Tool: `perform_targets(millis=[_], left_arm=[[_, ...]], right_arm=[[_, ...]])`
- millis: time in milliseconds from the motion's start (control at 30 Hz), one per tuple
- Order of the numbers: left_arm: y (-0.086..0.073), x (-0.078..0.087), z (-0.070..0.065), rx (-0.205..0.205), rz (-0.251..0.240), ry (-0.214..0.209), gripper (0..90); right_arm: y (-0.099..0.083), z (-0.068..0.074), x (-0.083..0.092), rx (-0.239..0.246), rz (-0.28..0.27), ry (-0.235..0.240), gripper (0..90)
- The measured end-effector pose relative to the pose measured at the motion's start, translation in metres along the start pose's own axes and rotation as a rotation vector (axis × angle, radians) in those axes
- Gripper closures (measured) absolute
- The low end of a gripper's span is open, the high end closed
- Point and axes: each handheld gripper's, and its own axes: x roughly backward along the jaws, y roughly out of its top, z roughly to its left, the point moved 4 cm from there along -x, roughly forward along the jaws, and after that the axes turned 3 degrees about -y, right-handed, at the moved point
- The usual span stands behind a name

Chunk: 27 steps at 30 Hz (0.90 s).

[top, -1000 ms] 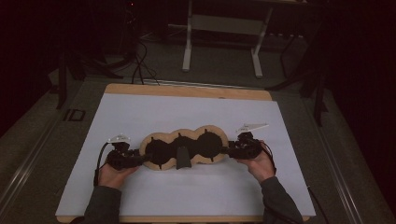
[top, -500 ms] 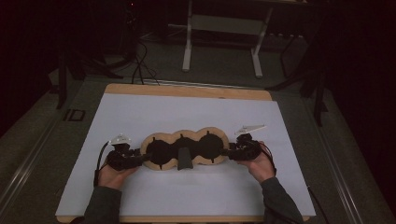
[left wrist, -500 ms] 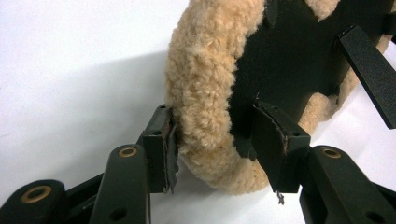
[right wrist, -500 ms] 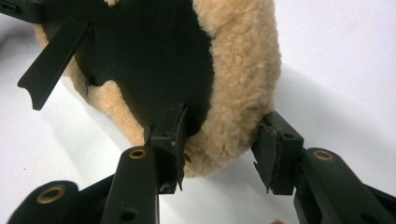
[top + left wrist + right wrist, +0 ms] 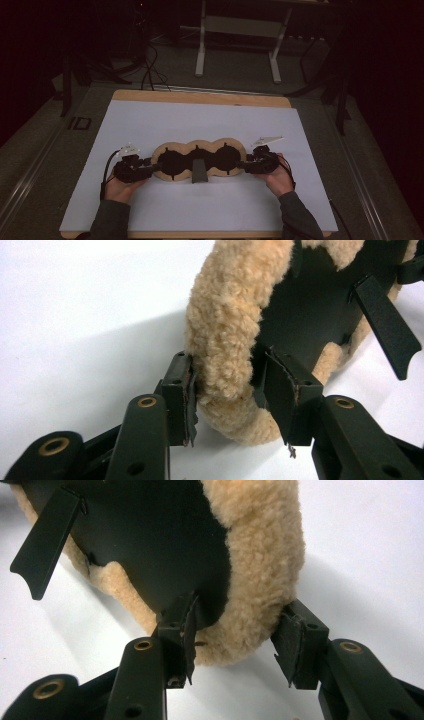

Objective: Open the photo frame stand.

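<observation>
Jaws of left gripper (image 5: 150, 167) have just been closing, now straddle left end of fleece cover (image 5: 200, 160): one pad against outer pile, other at black inner lining (contact looks light in left gripper view, firm pinch not certain). Fleece cover, tan with three lobes, lies flat mid white sheet (image 5: 200, 120), black strap (image 5: 199, 171) at middle. Right gripper (image 5: 244, 164): jaws have just been opening, straddle right end, outer pad clear of pile.
</observation>
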Motion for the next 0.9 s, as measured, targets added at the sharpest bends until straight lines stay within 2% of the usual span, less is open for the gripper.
perform_targets(millis=[233, 333, 600, 900], left_arm=[[0.003, 0.002, 0.001, -0.024, -0.008, 0.015, 59.1], [0.006, 0.001, 0.002, -0.037, -0.009, 0.024, 59.2], [0.013, 0.0, 0.001, -0.066, -0.048, 0.061, 59.5], [0.022, -0.004, 0.006, -0.088, -0.069, 0.068, 59.4]], right_arm=[[0.0, 0.001, -0.003, 0.017, 0.002, -0.02, 53.4], [-0.002, 0.001, -0.007, 0.006, -0.003, -0.019, 53.3], [-0.006, -0.002, -0.012, -0.012, -0.015, -0.035, 53.2], [-0.003, -0.005, -0.014, -0.01, -0.047, -0.063, 53.2]])
